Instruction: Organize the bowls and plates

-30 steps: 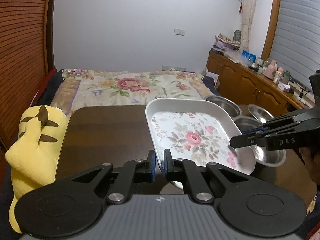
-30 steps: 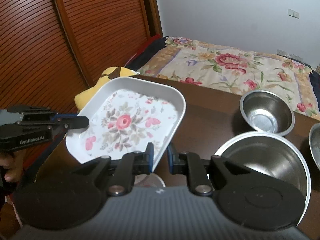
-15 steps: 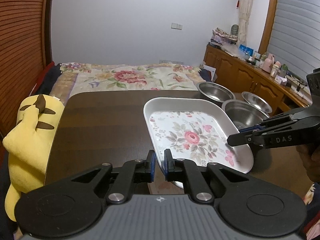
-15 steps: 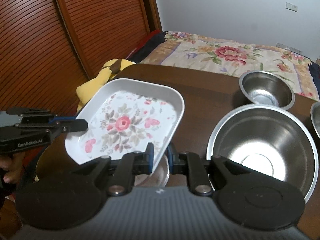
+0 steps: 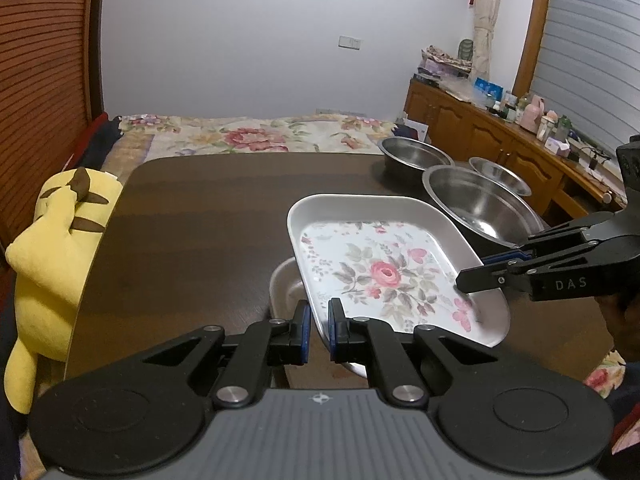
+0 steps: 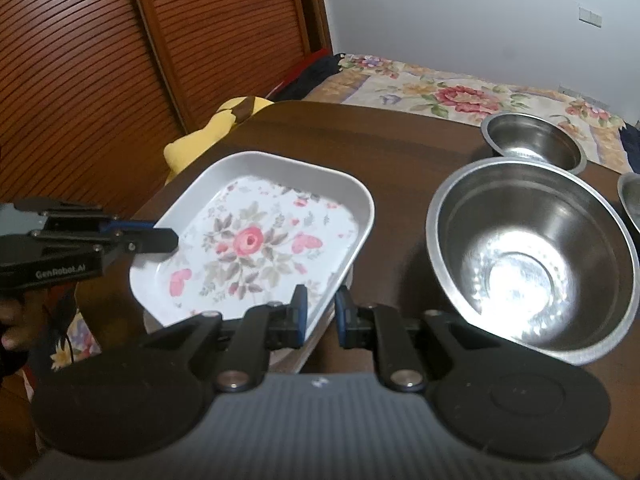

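While clamped by both grippers on opposite near rims for level carrying, held over a pale dish (image 5: 285, 286) near the table's (image 5: 208, 216) front edge: floral tray (image 5: 384, 264), left gripper (image 5: 318, 330), right gripper (image 6: 321, 318). Steel bowls (image 6: 532, 256) right, probably awaiting nesting.

Tray (image 5: 384, 264) at frame centre over a plate (image 5: 285, 288) on the desk (image 5: 192, 216) — three bowls (image 5: 480, 210) upper right, bed (image 5: 248, 134) behind.
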Tool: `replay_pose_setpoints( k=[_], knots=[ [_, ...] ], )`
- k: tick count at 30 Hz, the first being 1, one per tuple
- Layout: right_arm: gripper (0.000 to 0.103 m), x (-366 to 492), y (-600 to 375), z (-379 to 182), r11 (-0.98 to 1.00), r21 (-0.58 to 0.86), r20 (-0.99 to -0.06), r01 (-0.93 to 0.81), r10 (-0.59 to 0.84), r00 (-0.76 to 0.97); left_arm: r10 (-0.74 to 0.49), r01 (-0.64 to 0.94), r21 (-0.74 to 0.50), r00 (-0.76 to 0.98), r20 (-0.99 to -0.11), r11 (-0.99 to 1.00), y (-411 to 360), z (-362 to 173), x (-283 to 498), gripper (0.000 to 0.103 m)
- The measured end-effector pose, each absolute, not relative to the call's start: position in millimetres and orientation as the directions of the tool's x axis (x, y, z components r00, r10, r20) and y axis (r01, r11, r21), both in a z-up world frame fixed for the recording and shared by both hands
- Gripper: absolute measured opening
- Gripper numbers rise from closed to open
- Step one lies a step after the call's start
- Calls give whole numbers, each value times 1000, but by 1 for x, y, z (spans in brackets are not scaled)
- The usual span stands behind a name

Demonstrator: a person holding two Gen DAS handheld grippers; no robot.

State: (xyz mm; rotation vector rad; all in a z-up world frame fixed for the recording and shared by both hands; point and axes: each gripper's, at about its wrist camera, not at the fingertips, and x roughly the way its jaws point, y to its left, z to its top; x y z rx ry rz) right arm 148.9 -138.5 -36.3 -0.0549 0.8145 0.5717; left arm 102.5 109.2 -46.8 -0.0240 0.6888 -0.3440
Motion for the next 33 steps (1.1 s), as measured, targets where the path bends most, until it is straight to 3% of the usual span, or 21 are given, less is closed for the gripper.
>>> replay_pose_setpoints(
  k=[15,33],
  knots=[
    [16,135,-142,-40,844,207,-671,-495,491,556,-315,279,-157,723,-615,947,113,-47,83,9],
    [18,126,-138,-48,853,180,-642,-490,480,599,-243,260,-69,733,-636,963,99,-64,84,10]
  ],
)
